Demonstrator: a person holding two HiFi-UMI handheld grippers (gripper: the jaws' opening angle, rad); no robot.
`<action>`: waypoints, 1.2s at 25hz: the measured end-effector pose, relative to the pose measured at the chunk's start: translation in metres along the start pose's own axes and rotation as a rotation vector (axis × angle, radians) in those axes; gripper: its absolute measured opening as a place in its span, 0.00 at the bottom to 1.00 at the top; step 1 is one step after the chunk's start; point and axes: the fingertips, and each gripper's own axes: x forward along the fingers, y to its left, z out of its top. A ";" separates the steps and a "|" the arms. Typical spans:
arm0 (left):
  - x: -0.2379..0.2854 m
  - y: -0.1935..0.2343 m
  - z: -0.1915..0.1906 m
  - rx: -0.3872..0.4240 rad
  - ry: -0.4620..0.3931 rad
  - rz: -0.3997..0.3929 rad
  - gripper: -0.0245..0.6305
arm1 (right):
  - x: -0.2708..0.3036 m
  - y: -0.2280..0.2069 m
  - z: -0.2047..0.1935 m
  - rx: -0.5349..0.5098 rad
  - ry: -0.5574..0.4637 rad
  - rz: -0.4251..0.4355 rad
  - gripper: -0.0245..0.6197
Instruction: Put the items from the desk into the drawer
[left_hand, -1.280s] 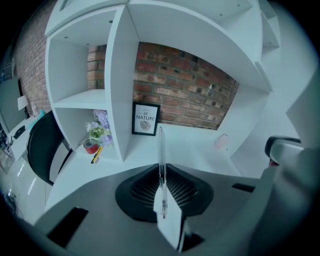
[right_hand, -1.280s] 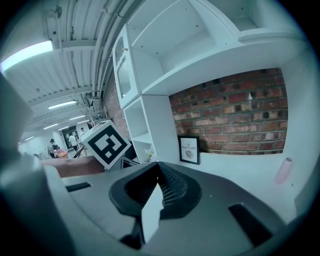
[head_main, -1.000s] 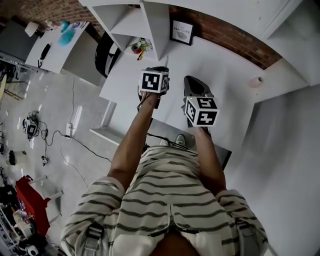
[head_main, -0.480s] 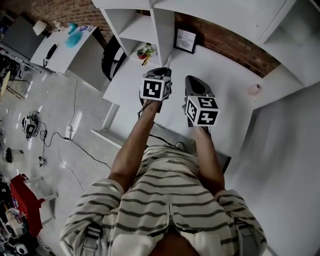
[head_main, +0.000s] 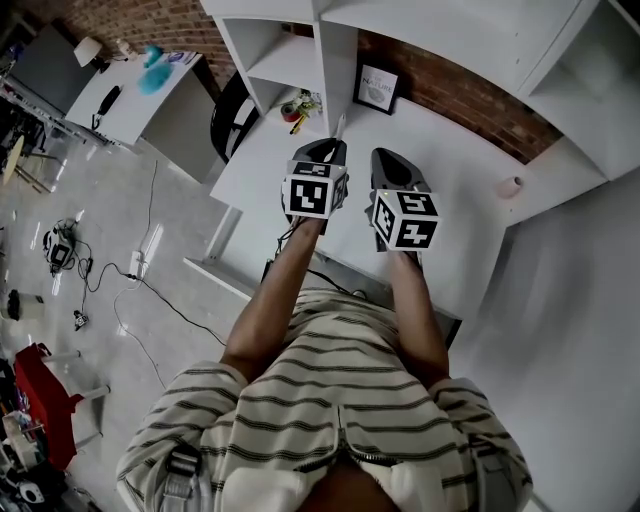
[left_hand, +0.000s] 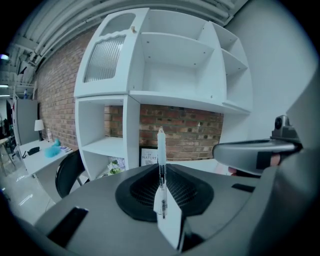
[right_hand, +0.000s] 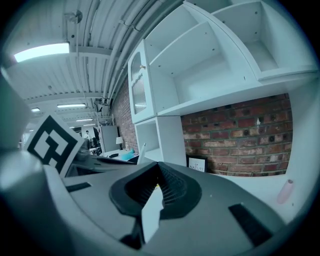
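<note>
The left gripper (left_hand: 161, 172) has its two jaws pressed together on one pen (left_hand: 161, 147). The pen is a slim white stick with a tapered tip, and it stands upright out of the ribbed black pads. From the head view, this gripper (head_main: 331, 152) hangs over the white desk (head_main: 455, 175), and the pen (head_main: 338, 127) points towards the back wall.

The right gripper (right_hand: 157, 182) is just beside it. Its jaws are closed against each other with nothing held between them. In the head view it (head_main: 386, 160) is also above the desk. Each gripper carries one cube with black-and-white square markers, making two cubes.

There are three things on the desk:
- One dark-framed print (head_main: 377, 88) leans against the brick wall (left_hand: 185, 129); its legible words are "OF NATURE".
- One small pot of flowers (head_main: 300, 103) stands left of the print, at the foot of the shelf unit.
- One short pink cylinder (head_main: 512, 186) stands well apart at the right end.

A glossy white shelf unit (left_hand: 175, 65) with open compartments rises above the desk. One door in it has ribbed glass.

A dark, box-like opening (head_main: 345, 277) shows under the desk's near edge. I cannot tell whether it is the drawer.
</note>
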 end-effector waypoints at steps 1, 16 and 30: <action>-0.003 -0.001 0.003 0.004 -0.012 0.002 0.11 | 0.000 0.000 0.001 -0.001 -0.001 0.001 0.06; -0.025 -0.005 0.032 0.030 -0.149 0.029 0.11 | 0.006 -0.002 0.012 -0.015 -0.026 0.002 0.06; -0.042 -0.005 0.038 0.034 -0.230 0.068 0.11 | 0.009 0.003 0.015 -0.007 -0.044 0.021 0.06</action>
